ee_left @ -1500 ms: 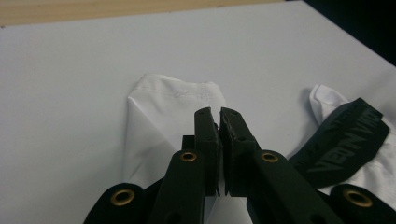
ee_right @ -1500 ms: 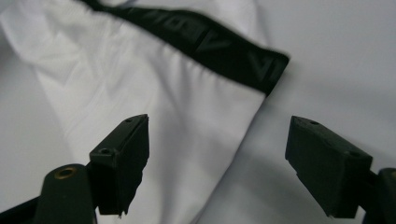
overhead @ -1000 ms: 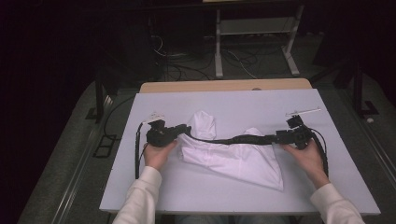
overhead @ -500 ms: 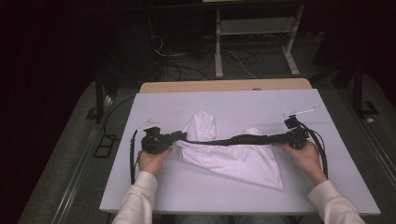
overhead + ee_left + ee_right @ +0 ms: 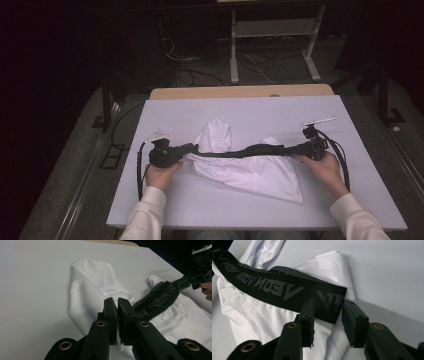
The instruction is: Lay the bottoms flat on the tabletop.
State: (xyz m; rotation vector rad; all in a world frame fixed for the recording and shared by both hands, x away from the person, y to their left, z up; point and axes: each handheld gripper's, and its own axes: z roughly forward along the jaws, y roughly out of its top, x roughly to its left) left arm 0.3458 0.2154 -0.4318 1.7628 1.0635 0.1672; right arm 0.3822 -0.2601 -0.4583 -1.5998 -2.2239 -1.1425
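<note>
Nearest the person, the left tongs [image 5: 117, 315] are clamped on one end of the black waistband [image 5: 250, 149] of the white shorts [image 5: 250, 172]. The right tongs [image 5: 328, 315] have just been closing around the waistband's other end, pads not yet pressing. Stretched between them, the band probably squares the shorts for folding. Beyond the shorts lies bare surface [image 5: 250, 110].

Left gripper [image 5: 186, 148] jaws clamped shut, right gripper [image 5: 295, 148] jaws seemingly just narrowed, forearms level.
</note>
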